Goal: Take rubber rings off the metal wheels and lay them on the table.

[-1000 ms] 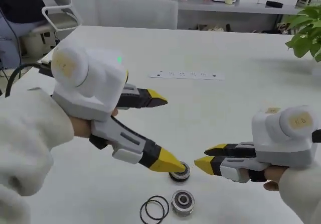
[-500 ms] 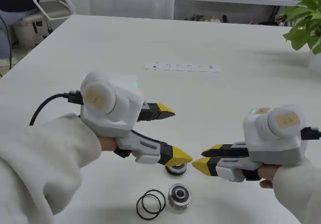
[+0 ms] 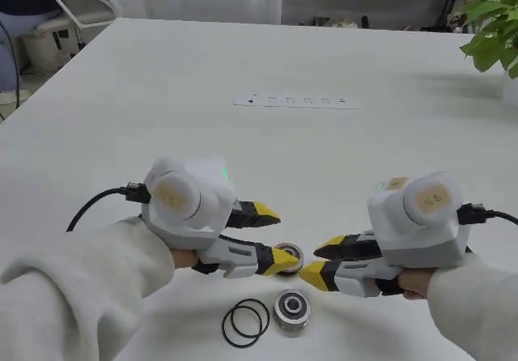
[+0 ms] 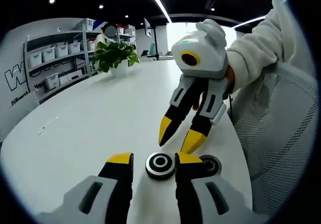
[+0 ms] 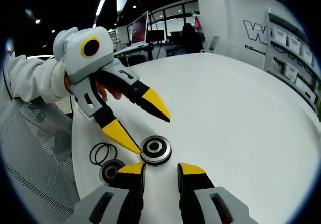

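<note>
Our left gripper (image 3: pixel 283 235), jaws open, has a metal wheel (image 3: pixel 290 252) between its tips, our right gripper (image 3: pixel 312 262) open just opposite, while near both, two rubber rings (image 3: pixel 245 322) lie beside the other wheel (image 3: pixel 292 308), so we judge ourselves halfway.

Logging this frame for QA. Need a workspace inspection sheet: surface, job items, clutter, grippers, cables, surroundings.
Surface: white table, no spill seen.
Job's things: far wheel between the two grippers' tips; near wheel beside two rubber rings lying flat and overlapping. Cannot tell whether rings remain on the wheels.
Clutter: power strip far across the table.
Grippers: left gripper open, one jaw tip at the far wheel; right gripper open, tips just short of it.
Cables: black cable from the left gripper; another from the right.
Surroundings: plant, chair, shelving.
</note>
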{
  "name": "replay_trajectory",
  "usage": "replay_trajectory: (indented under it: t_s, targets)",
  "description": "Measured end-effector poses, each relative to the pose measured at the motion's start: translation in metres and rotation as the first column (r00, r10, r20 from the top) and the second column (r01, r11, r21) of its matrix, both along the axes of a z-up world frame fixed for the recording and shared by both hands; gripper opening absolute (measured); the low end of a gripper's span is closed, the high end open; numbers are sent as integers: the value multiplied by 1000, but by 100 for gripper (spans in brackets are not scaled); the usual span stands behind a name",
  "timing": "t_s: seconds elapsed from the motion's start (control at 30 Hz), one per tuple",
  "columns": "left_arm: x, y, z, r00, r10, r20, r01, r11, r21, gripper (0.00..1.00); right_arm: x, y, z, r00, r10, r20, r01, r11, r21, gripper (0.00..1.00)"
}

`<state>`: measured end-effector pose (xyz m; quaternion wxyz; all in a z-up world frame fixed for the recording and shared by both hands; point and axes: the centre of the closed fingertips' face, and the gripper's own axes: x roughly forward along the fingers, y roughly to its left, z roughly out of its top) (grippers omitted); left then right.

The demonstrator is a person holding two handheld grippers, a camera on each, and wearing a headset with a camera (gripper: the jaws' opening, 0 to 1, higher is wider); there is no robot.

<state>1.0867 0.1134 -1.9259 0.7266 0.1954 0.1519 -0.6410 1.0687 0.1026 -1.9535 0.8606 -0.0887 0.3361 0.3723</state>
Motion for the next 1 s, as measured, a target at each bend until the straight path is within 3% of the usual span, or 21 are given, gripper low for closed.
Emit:
replay_trajectory:
  t_s: [0.23,0.47,0.53,0.6,0.8,1.0]
  targets:
    - [-2,0,-12,1000,8,-9,-8,999,32,17,1,6,2,999,17,35,-17,1000,0,24]
    - [-8,-1,-12,1000,-1,-24,2,1000,21,8,-3,11,-2,999,38,36,-38,999,-5,23]
    - [-7,-1,-13,999,11,-31,-10,1000,21,7,-4,13,-2,998,48,39,-47,999,-6,22]
    - [-6,-1,-14,997,34,-68,-33,999,11,7,-4,13,-2,998,49,41,-49,999,-12,22]
    - [-7,0,-14,997,34,-63,-34,999,-12,7,-2,12,0,999,28,42,-29,1000,12,23]
    - [-13,-2,-13,998,12,-64,-12,1000,-11,7,-2,13,-1,998,35,55,-35,999,0,22]
